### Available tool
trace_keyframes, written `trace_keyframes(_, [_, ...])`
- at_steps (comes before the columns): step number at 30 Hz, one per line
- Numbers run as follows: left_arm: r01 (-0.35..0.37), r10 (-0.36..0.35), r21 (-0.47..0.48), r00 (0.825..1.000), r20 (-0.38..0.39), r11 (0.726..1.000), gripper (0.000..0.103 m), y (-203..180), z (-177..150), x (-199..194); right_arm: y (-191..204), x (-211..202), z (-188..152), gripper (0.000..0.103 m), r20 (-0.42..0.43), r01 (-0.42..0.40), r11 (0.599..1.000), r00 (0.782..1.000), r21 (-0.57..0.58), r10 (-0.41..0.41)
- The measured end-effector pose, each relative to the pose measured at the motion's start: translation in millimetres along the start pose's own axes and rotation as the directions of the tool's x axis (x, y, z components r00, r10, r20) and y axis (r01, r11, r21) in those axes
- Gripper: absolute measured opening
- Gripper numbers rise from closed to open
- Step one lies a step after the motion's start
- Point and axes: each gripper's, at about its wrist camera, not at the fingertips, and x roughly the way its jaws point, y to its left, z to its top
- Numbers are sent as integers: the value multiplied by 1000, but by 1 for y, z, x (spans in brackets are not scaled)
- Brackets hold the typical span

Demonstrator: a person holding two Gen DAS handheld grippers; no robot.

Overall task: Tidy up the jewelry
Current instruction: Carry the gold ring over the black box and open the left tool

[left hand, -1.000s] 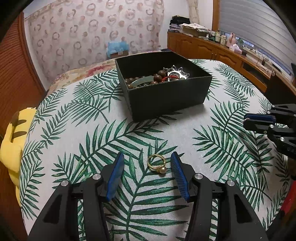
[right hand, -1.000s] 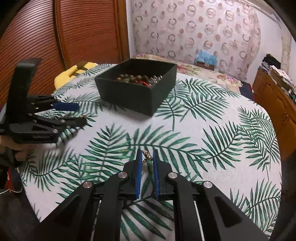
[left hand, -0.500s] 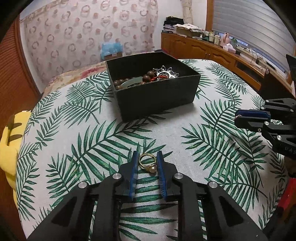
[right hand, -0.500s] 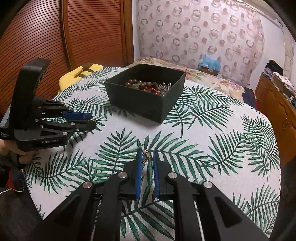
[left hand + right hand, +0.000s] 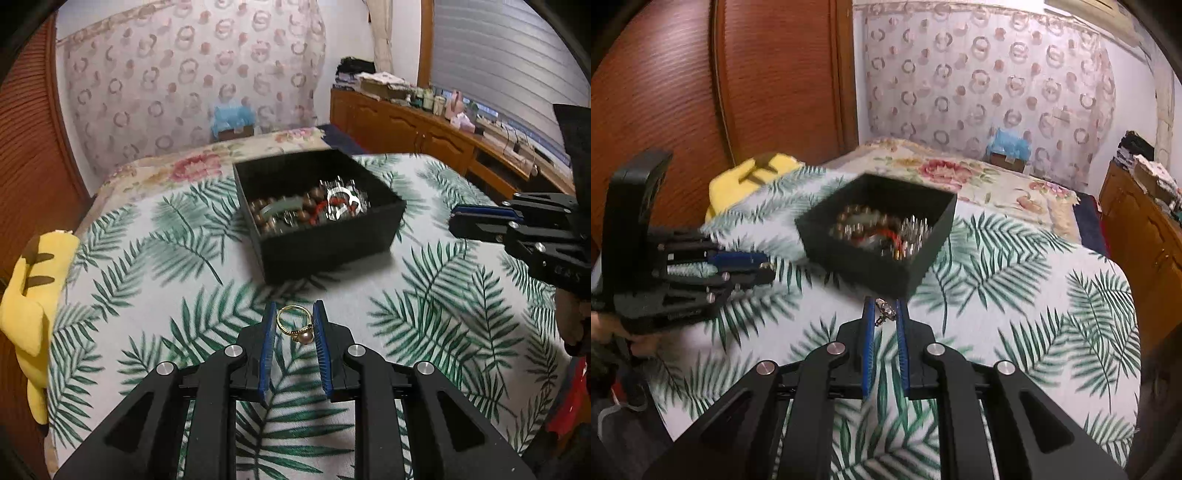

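Note:
A black open box [image 5: 332, 247] holds beads, a jade bangle and silver pieces; it sits mid-table on the palm-leaf cloth and also shows in the right wrist view [image 5: 882, 264]. My left gripper [image 5: 294, 317] is shut on a gold ring with a pearl [image 5: 295, 325], lifted above the cloth in front of the box. My right gripper [image 5: 884, 314] is shut on a small silver earring [image 5: 884, 312], held just in front of the box's near corner. Each gripper shows in the other's view, the right one [image 5: 517, 225] and the left one [image 5: 701, 266].
A yellow plush toy [image 5: 29, 295] lies at the table's left edge. A floral bed [image 5: 979, 177] lies behind the table. A wooden cabinet [image 5: 424, 133] with clutter runs along the right wall. A wooden sliding door [image 5: 720, 92] stands on the left.
My left gripper closed on the gold ring and lifted it off the cloth. My right gripper, still shut on the earring, rose and moved toward the box.

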Motion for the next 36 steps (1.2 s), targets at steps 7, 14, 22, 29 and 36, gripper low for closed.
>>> trace_keyframes(7, [-17,18,-1,999,35,1000,19,6,16,-6,-10,15,31,13,32,17,1000,999,15,-17])
trace_keyframes(14, [-28,29,-3,998,57,1000,19,12,30,-7,-18,40,57,13,31,9,999,999,45,-10])
trace_keyframes(22, [-55,54,9,994,90,998,19,18,61,-3,-15,60,70,13,35,16,999,999,43,-18])
trace_keyframes(29, [-60,58,12,993,104,998,19,21,85,7,-16,69,80,14,28,12,1000,1000,26,-13])
trace_keyframes(36, [-36,36,-3,994,100,999,19,20,106,27,-27,55,74,14,39,27,999,999,35,-28])
